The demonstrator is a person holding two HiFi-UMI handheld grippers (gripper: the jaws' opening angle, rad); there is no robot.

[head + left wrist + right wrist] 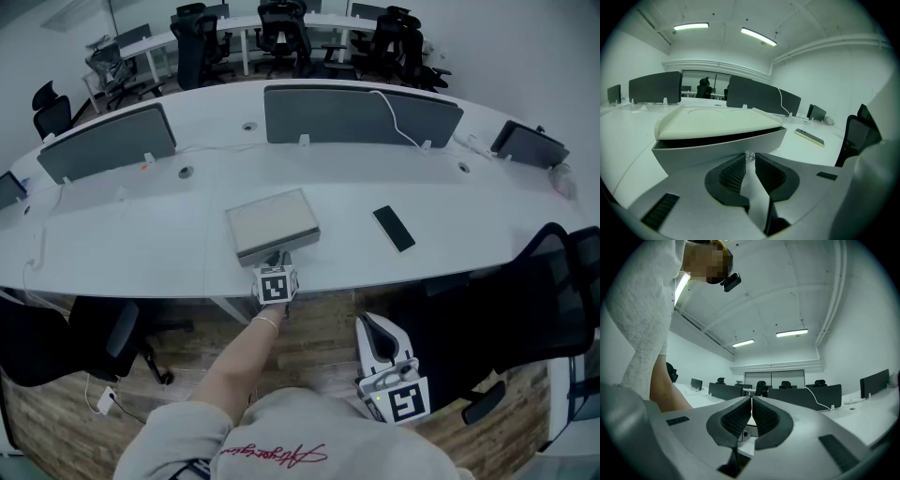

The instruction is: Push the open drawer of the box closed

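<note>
The only writing I can find is a line of red cursive across my pale knitted sweater [272, 457] at the bottom of the head view, too slanted to read. There are also bold black-and-white square markers on the cube of each gripper. The box [272, 223] sits at the centre of the frame on the smooth white curved desk [141, 244]. It is a flat rectangular case with a cream lid whose top has a shallow moulded recess. Its grey drawer [717, 147] stands slightly out from under the lid on the near side, with a dark slit between the two. My left gripper [749, 158] is right at that drawer front. Its black, grid-textured pads are drawn narrow on a small clear, glassy knob [749, 154], and they look to be pressing it from both sides. My right gripper [366, 323] hangs at the lower right of the head view, off the desk and over the wood-patterned floor [56, 412]. Its ribbed pads meet tip to tip with nothing between them. Right of the box lies a dark slab of a smartphone [394, 228], well apart from it. Grey fabric-like divider panels [361, 114] stand along the far edge of the desk, and a white cable [398, 122] is draped over the middle one. Black mesh office chairs [281, 33] cluster at the top of the frame.
</note>
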